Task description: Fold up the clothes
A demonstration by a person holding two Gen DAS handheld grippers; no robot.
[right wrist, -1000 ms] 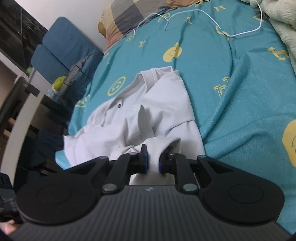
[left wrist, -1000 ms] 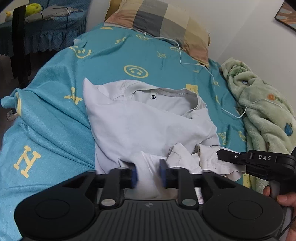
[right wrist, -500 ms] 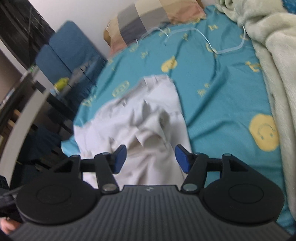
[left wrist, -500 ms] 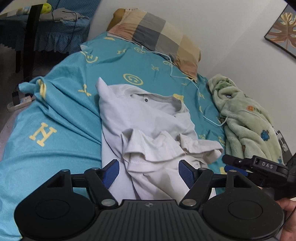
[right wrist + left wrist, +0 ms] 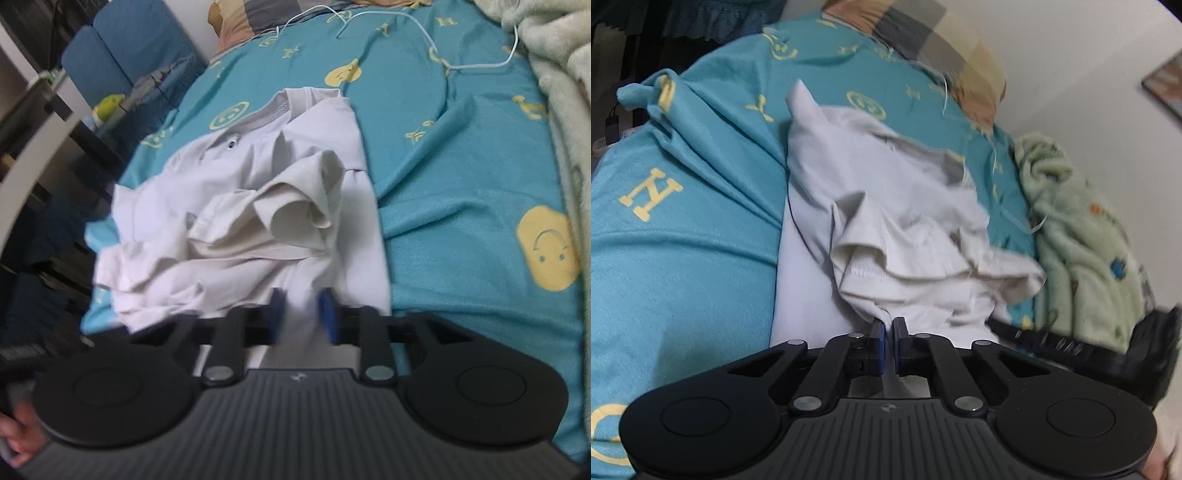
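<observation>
Shirt, white and crumpled, lay near the middle of the bed, collar toward the pillow. Left claw was clamped on a pinch of the shirt's near hem. Right claw stood partly apart, straddling the near hem; motion blur hid any contact. Bare teal sheet lay on both sides of the shirt. A green blanket bordered the bed's far side, and a white cable crossed the sheet near the pillow.
</observation>
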